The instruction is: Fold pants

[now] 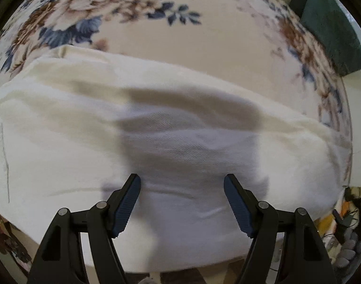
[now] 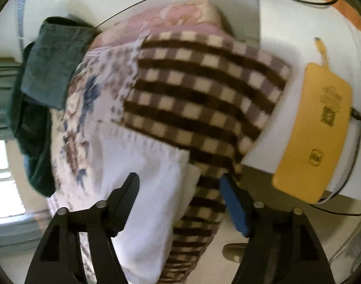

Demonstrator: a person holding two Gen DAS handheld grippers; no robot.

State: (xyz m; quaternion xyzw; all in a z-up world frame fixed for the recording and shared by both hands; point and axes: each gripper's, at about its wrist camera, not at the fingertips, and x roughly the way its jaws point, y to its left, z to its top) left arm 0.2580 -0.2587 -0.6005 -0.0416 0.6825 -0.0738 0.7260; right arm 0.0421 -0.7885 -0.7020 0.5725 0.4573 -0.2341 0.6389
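Cream-white pants [image 1: 137, 127] lie spread across a floral blanket [image 1: 204, 47], filling the lower half of the left wrist view. My left gripper [image 1: 182, 182] hangs straight over them, open, its shadow on the cloth and nothing between its fingers. In the right wrist view the end of the pants [image 2: 147, 177] with a gathered hem lies over the floral blanket [image 2: 85, 99] and the edge of a brown checked blanket [image 2: 199, 94]. My right gripper [image 2: 179, 179] is open just above that end; the cloth lies below the gap and the pads do not press on it.
Dark green folded clothes [image 1: 331, 28] lie at the far right of the blanket, also seen as green clothes [image 2: 48, 71] at the left. A yellow flat device [image 2: 315, 130] with a cable rests on a white surface [image 2: 286, 23] to the right. The floor shows below the blanket's edge.
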